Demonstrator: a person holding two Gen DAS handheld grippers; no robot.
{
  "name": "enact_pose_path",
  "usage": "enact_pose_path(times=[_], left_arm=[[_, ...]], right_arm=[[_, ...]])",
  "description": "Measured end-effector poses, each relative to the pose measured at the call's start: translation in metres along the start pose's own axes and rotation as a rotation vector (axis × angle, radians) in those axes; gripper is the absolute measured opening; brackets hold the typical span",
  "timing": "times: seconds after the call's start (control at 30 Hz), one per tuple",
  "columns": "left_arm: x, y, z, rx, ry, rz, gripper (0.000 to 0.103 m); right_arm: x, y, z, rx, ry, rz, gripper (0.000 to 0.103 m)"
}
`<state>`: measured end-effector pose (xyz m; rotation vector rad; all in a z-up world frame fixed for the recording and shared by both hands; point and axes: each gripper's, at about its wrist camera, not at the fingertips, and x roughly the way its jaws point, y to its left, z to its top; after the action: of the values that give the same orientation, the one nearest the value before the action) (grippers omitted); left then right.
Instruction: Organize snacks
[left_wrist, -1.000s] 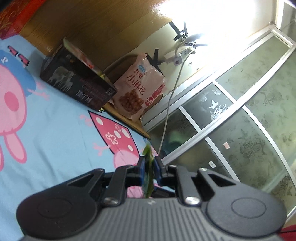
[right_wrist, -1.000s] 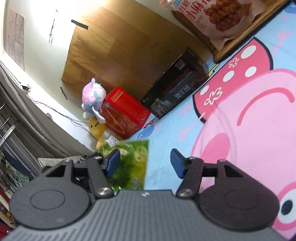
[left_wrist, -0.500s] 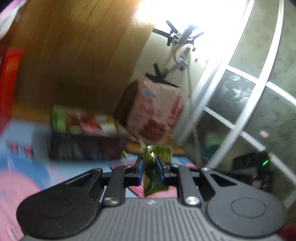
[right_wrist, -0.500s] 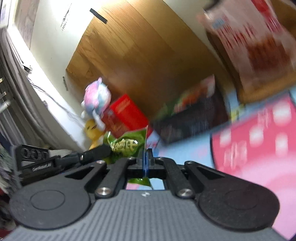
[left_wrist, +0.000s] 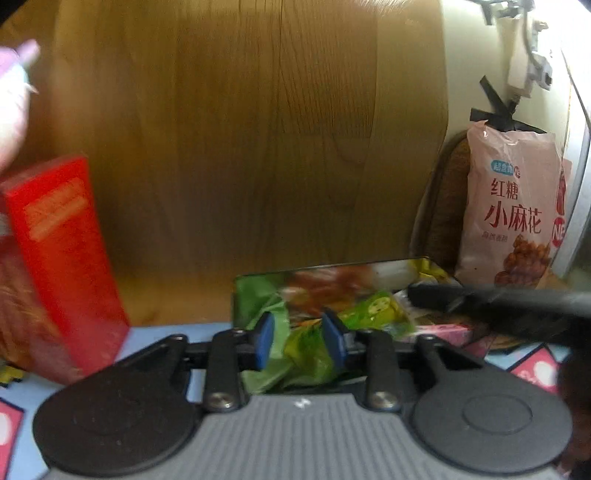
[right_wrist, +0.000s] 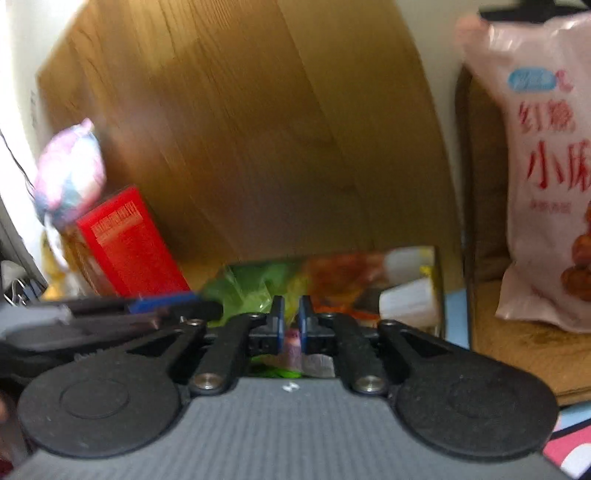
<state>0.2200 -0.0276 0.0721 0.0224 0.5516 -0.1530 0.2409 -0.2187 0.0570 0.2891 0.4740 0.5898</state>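
Note:
A dark open box (left_wrist: 332, 267) full of snack packets stands against the wooden headboard; it also shows in the right wrist view (right_wrist: 437, 288). My left gripper (left_wrist: 300, 341) is over the box with its jaws parted, and a green snack packet (left_wrist: 306, 350) lies loose between them. Another green packet (left_wrist: 376, 308) lies just beyond it. My right gripper (right_wrist: 291, 323) is over the same box, jaws nearly closed with a small gap and nothing clearly held. Each gripper shows as a dark blurred shape in the other's view.
A red carton (left_wrist: 62, 254) stands left of the box, also seen in the right wrist view (right_wrist: 129, 243). A large pink snack bag (left_wrist: 513, 206) leans on a wooden board at the right. A plush toy (right_wrist: 70, 173) sits behind the carton. The bedsheet (left_wrist: 162, 332) is blue and pink.
Both grippers swung from over the sheet to above the box. The left jaws opened and released the green packet. The right jaws, shut on a green packet half a second ago, now show none.

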Motion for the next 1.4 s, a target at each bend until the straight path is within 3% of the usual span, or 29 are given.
enact_pose_path(times=[0.07,0.23,0.3,0.37,0.43,0.53,0.6,0.77,1.4], left_arm=[[-0.019,-0.009,-0.004,0.029,-0.043,0.057,0.041],[-0.06,-0.037,-0.017,0.053,-0.063,0.115,0.048],[-0.076,-0.048,-0.029,0.059,-0.057,0.137,0.062],[-0.092,-0.058,-0.043,0.062,-0.04,0.156,0.068],[-0.107,-0.064,-0.056,0.045,-0.021,0.165,0.081],[-0.125,-0.067,-0.074,0.019,0.004,0.181,0.093],[-0.138,-0.068,-0.084,0.018,0.008,0.202,0.103],[-0.165,-0.072,-0.108,0.025,0.02,0.262,0.103],[-0.194,-0.077,-0.139,0.041,0.034,0.343,0.103]], right_arm=[[-0.029,0.001,-0.006,0.003,-0.074,-0.006,0.036],[-0.094,0.015,-0.048,0.006,-0.128,0.005,0.036],[-0.109,0.022,-0.064,0.016,-0.131,-0.01,0.04],[-0.126,0.029,-0.086,0.036,-0.123,-0.035,0.046],[-0.139,0.036,-0.104,0.052,-0.111,-0.07,0.05],[-0.156,0.042,-0.125,0.094,-0.088,-0.112,0.067],[-0.167,0.044,-0.138,0.108,-0.074,-0.129,0.084],[-0.19,0.052,-0.159,0.133,-0.101,-0.166,0.095],[-0.221,0.081,-0.169,0.099,-0.17,-0.192,0.103]])
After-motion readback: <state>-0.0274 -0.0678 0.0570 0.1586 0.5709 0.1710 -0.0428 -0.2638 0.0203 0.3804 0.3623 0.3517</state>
